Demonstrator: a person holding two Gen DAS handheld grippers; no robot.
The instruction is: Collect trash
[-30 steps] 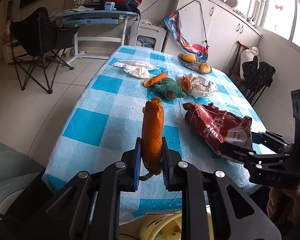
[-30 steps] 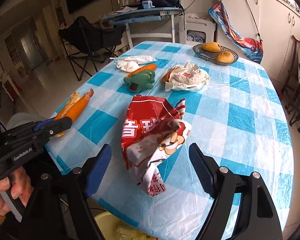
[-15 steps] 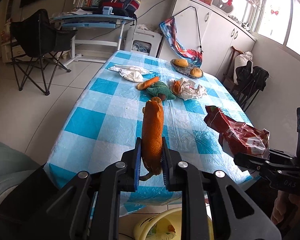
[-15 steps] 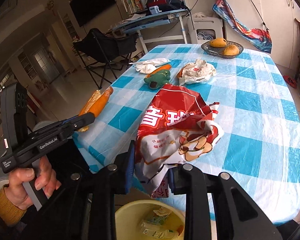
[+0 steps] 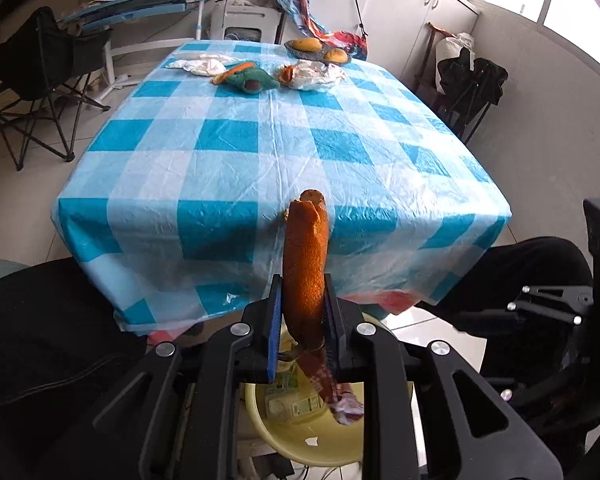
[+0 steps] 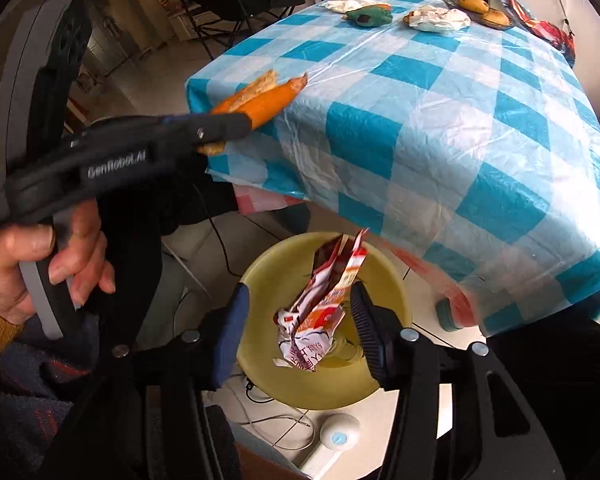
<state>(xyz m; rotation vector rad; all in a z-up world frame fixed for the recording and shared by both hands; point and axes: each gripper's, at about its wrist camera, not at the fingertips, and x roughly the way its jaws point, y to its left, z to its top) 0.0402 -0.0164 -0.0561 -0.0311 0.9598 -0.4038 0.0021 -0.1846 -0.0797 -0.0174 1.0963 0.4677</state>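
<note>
My left gripper (image 5: 300,292) is shut on a long orange peel (image 5: 304,248), which sticks up between the blue pads just off the table's near edge. In the right wrist view that left gripper (image 6: 228,128) holds the peel (image 6: 260,100) above and left of the bin. My right gripper (image 6: 298,320) hangs over a yellow bin (image 6: 268,364). Its jaws are opening, and the crumpled red snack bag (image 6: 320,308) sits loose between them over the bin's mouth, near the right pad and clear of the left one. The bin (image 5: 300,440) with the bag (image 5: 328,384) shows below my left fingers.
The table with the blue checked cloth (image 5: 260,140) carries a green plush toy (image 5: 252,80), crumpled white paper (image 5: 312,76), white tissue (image 5: 200,66) and a fruit basket (image 5: 320,50) at its far end. A folding chair (image 5: 40,80) stands left. A white round device (image 6: 340,436) and cables lie beside the bin.
Both grippers pulled back from the tabletop to the bin below its near edge. The right gripper closed on the red bag, carried it off the table, and has now opened above the bin.
</note>
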